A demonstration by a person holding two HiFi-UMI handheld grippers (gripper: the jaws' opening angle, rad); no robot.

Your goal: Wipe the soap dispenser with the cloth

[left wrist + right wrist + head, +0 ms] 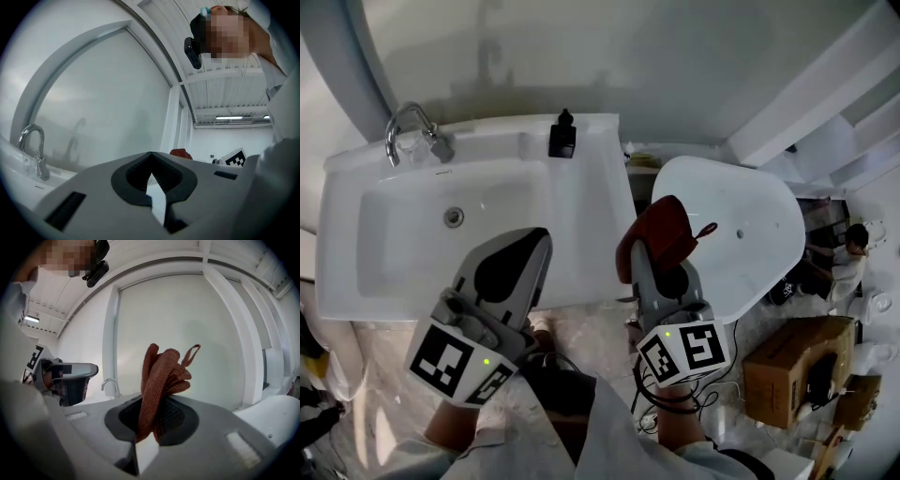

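On the back rim of the sink [487,145], in the head view, the soap dispenser [562,134] stands well apart from us. Left gripper view: our left tongs [151,161] are closed on nothing. Right gripper view: our right tongs [151,420] pinch the cloth [161,376]; we fear its loose bunch could topple the unsteadied soap dispenser.

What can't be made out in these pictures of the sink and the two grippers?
- Soap dispenser: head view, too small to show any label or dirt; absent from both gripper views.
- Right gripper tips: head view, covered by the cloth.
- Sink front rim: head view, partly behind the left gripper.
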